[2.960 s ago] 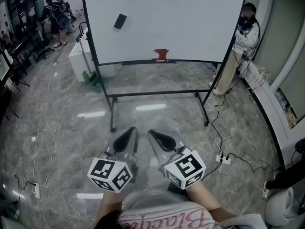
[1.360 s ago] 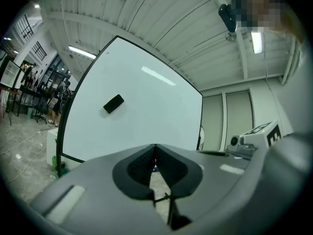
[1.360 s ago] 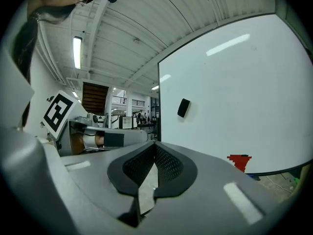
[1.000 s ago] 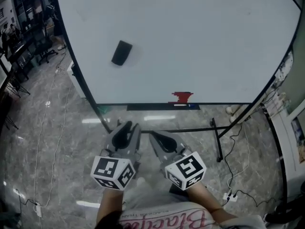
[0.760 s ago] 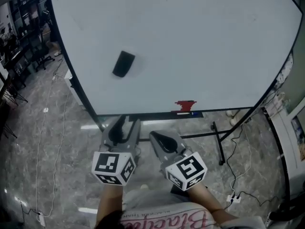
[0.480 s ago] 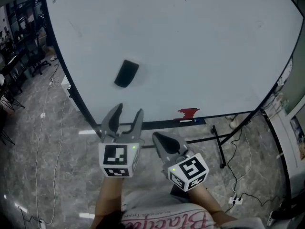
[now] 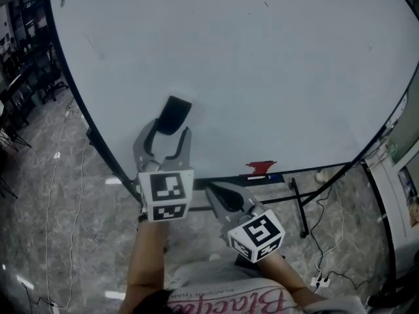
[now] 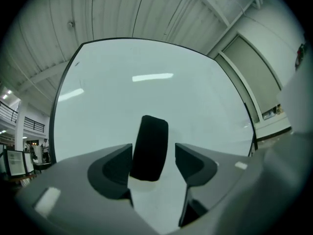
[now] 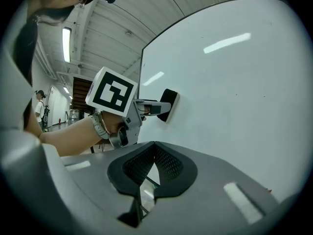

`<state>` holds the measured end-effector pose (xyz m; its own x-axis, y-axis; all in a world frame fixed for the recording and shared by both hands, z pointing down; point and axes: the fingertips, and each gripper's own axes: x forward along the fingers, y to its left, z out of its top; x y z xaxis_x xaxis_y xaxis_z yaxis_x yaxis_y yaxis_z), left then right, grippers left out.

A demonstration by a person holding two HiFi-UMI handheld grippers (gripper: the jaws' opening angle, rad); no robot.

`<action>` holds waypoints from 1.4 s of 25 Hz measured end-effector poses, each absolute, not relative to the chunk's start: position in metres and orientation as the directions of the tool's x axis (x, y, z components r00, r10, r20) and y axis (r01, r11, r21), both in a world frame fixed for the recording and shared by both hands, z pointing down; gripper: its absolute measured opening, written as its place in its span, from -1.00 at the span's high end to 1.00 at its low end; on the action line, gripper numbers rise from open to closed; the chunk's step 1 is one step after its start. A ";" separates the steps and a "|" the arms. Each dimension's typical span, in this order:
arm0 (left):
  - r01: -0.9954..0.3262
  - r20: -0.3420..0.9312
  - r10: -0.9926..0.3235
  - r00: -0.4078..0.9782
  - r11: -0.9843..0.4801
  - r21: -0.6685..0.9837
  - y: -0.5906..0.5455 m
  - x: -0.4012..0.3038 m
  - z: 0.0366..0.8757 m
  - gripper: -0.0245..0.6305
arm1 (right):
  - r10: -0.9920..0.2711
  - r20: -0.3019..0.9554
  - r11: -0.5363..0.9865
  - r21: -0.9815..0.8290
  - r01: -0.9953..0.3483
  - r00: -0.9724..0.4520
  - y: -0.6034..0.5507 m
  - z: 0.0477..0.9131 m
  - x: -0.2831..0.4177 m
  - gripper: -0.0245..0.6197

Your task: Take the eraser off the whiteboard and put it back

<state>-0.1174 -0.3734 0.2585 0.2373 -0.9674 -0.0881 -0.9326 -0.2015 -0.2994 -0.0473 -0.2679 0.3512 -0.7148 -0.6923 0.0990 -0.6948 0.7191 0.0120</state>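
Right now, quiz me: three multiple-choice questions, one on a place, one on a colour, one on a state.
1. The eraser is: A on the floor; B on the whiteboard; C in a box.
2. Its colour: A black; B yellow; C white.
3. The left hand-held gripper is: A shut on the eraser; B open; C out of view.
B: it clings to the whiteboard's face. A: it shows black against white. B: its jaws have just been opening and stand apart around the eraser.

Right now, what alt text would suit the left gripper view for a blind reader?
A black eraser stuck on a whiteboard stands between the jaws of the left gripper; they have just been opening and do not yet press it.
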 end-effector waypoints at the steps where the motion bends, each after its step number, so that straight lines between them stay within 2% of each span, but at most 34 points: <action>1: -0.933 -0.086 -0.970 0.229 -0.194 -0.303 -0.378 -0.118 0.258 0.13 | -0.689 0.100 0.722 0.016 -0.692 -0.717 -0.272 0.350 -0.047 0.92; 10: -0.930 -0.061 -0.986 0.154 -0.124 -0.345 -0.400 -0.119 0.262 0.17 | -0.661 0.127 0.744 -0.014 -0.668 -0.739 -0.284 0.359 -0.037 0.92; 20: -0.923 -0.018 -0.989 0.148 -0.131 -0.362 -0.402 -0.123 0.262 0.20 | -0.630 0.125 0.770 -0.028 -0.638 -0.766 -0.280 0.355 -0.044 0.92; 35: -0.968 -0.032 -0.977 0.209 -0.202 -0.146 -0.332 -0.115 0.306 0.20 | -0.650 0.116 0.753 -0.036 -0.657 -0.751 -0.268 0.357 -0.040 0.92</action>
<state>-0.1152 -0.3324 0.3063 0.2089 -0.9774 -0.0324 -0.9685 -0.2022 -0.1456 -0.0395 -0.2683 0.3575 -0.7508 -0.6502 0.1163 -0.6574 0.7526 -0.0363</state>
